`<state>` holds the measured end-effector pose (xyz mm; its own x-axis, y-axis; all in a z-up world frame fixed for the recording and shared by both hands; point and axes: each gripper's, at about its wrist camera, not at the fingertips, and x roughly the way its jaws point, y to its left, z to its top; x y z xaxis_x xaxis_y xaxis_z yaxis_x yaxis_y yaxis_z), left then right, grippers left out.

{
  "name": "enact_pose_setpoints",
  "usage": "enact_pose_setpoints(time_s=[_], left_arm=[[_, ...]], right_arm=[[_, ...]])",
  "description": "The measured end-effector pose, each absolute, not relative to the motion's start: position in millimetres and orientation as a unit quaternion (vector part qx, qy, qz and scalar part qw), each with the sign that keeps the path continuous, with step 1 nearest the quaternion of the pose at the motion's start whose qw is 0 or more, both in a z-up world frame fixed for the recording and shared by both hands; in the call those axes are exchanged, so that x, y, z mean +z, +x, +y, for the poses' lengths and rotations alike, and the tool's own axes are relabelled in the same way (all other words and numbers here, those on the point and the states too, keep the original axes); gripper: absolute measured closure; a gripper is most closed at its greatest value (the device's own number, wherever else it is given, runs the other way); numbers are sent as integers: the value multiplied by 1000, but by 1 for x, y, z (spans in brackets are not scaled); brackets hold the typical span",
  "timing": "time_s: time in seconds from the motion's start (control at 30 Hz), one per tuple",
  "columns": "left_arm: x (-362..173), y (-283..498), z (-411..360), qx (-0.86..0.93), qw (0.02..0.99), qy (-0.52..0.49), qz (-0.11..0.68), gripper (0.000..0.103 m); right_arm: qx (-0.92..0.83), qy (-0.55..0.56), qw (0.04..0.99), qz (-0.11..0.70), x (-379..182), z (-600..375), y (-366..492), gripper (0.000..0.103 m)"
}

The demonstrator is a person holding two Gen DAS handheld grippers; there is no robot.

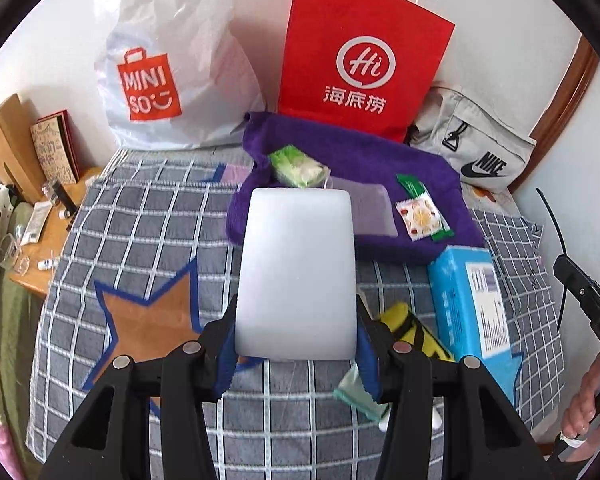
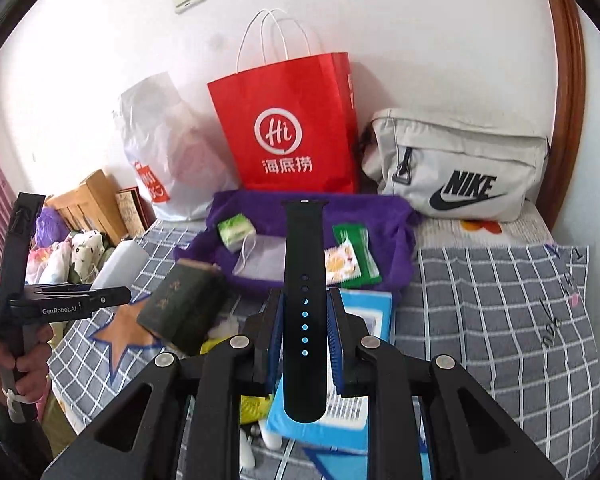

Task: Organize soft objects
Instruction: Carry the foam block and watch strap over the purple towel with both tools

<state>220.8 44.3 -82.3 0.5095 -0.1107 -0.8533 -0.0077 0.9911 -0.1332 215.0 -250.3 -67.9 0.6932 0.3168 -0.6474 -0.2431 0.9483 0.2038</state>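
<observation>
Soft objects lie on one purple towel (image 1: 356, 168) spread on the checked bedspread (image 1: 148, 216): one green tissue pack (image 1: 298, 168) left, two snack sachets (image 1: 420, 216) right. Left gripper (image 1: 296, 344) clamps one white block (image 1: 296, 272), possibly a sponge. One blue box (image 1: 468, 304) sits beside the towel. Right gripper (image 2: 304, 344), jaws narrow, pinches one black watch strap (image 2: 304, 280). Behind: three bags.

"MINISO" on white plastic bag (image 1: 168, 60); "Hi" on red paper bag (image 1: 364, 60); "NIKE" on grey pouch (image 2: 460, 164); "GenRobot.AI" on left gripper (image 2: 60, 308).
</observation>
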Motion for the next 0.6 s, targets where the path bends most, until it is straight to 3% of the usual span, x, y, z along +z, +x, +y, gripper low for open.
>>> enact_pose_setpoints(time_s=[0.6], left_arm=[[-74,294,49,-29,868,-71,491,56]], right_arm=[[146,54,917,367,-70,-248,300,83]])
